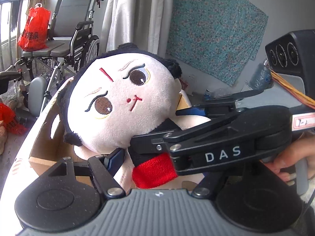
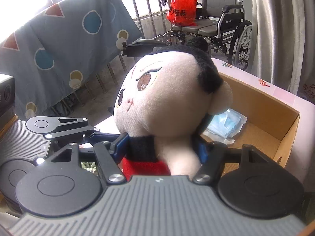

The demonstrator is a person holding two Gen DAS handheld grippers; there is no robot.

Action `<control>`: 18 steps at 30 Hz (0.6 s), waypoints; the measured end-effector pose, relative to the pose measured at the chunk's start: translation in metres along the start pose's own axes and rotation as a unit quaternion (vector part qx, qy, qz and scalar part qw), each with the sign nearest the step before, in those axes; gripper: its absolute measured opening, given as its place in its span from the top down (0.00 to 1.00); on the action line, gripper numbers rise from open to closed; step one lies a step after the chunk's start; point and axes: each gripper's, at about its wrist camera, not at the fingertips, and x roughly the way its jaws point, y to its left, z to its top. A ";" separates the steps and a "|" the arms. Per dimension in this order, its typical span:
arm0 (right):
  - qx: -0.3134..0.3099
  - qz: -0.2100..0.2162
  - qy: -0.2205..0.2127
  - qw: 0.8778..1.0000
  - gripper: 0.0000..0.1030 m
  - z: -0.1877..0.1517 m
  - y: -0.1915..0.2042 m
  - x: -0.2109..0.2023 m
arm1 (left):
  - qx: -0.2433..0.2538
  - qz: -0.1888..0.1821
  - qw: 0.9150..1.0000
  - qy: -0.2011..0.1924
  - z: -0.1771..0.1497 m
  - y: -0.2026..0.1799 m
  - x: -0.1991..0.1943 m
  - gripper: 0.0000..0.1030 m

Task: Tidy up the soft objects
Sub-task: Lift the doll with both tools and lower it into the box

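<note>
A plush doll (image 1: 122, 98) with a white face, black hair and a red and black body is held over an open cardboard box (image 1: 45, 137). My left gripper (image 1: 155, 157) is closed against its body from below; only its left blue pad (image 1: 115, 159) shows, the right one is hidden behind the right gripper's arm. In the right wrist view my right gripper (image 2: 161, 147) is shut on the doll (image 2: 169, 94) at its neck, blue pads on both sides. The box (image 2: 261, 114) lies behind and to the right of the doll.
A packet of blue face masks (image 2: 226, 125) lies in the box. A wheelchair (image 1: 69, 39) with a red plastic bag (image 1: 34, 30) stands behind. A patterned blue sheet (image 2: 59, 47) hangs on a railing. A floral cloth (image 1: 214, 31) hangs on the wall.
</note>
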 end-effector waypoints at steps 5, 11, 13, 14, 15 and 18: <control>-0.030 0.008 0.033 0.999 0.35 0.044 -0.026 0.072 | -0.023 0.026 0.999 0.021 0.033 0.035 0.050 0.23; 0.010 0.039 0.082 0.996 0.35 0.048 -0.071 0.158 | -0.080 0.017 0.996 0.048 0.038 0.082 0.094 0.35; -0.023 0.027 0.103 0.994 0.33 0.044 -0.074 0.180 | -0.074 0.008 0.995 0.059 0.038 0.087 0.106 0.36; -0.039 0.038 0.090 0.994 0.33 0.035 -0.072 0.180 | -0.071 -0.007 0.995 0.069 0.036 0.086 0.109 0.36; -0.048 0.049 0.083 0.994 0.33 0.035 -0.073 0.180 | -0.069 -0.025 0.993 0.088 0.033 0.085 0.112 0.36; -0.062 0.067 0.095 0.991 0.33 0.032 -0.078 0.180 | -0.065 -0.010 0.991 0.119 0.029 0.089 0.105 0.29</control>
